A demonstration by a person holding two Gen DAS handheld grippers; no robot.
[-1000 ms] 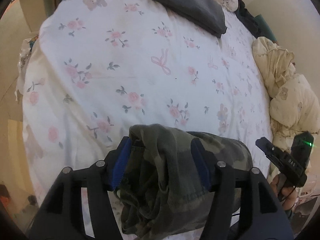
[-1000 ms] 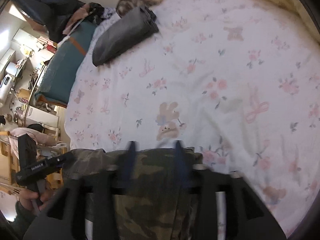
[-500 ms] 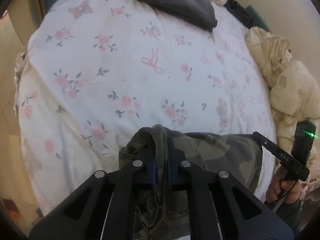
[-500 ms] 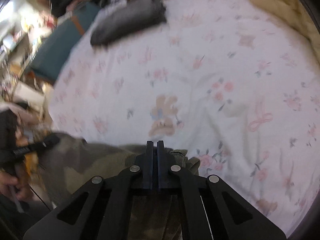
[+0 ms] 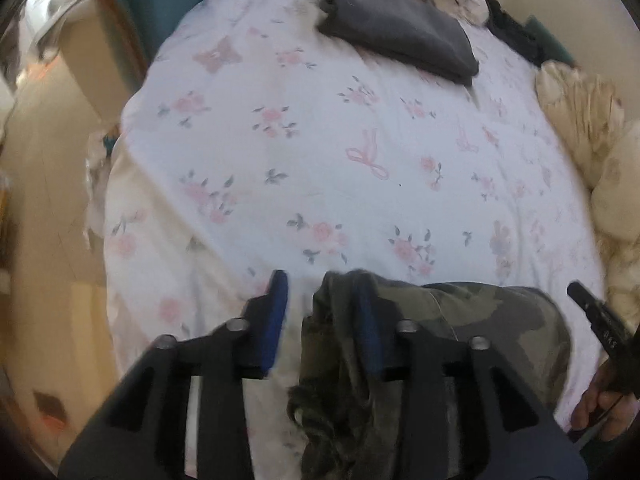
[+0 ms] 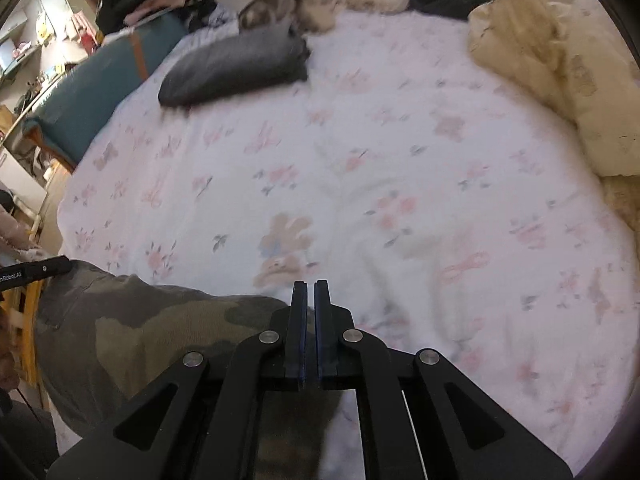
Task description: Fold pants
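Half a second back the left gripper (image 5: 322,300) was pinched on a fold of the camouflage pants (image 5: 472,320); now its jaws are opening, the fold lying against the right-hand blue pad (image 5: 366,332) while the other pad stands clear over the floral bed sheet (image 5: 320,152). Beside it, the right gripper (image 6: 310,292) has its jaws together, as it did half a second ago; a dark sliver shows in the narrow slit between the pads, and whether that is cloth I cannot tell. Bunched in a loose heap, the pants lie at the near edge of the bed, spreading from under the left gripper toward the right one, whose tip pokes in at the right edge of the left wrist view with a hand (image 5: 596,404) on its grip. Well apart, near the far edge, lies a folded dark grey garment (image 5: 400,36), and a cream quilt (image 6: 560,64) is heaped along the right edge.
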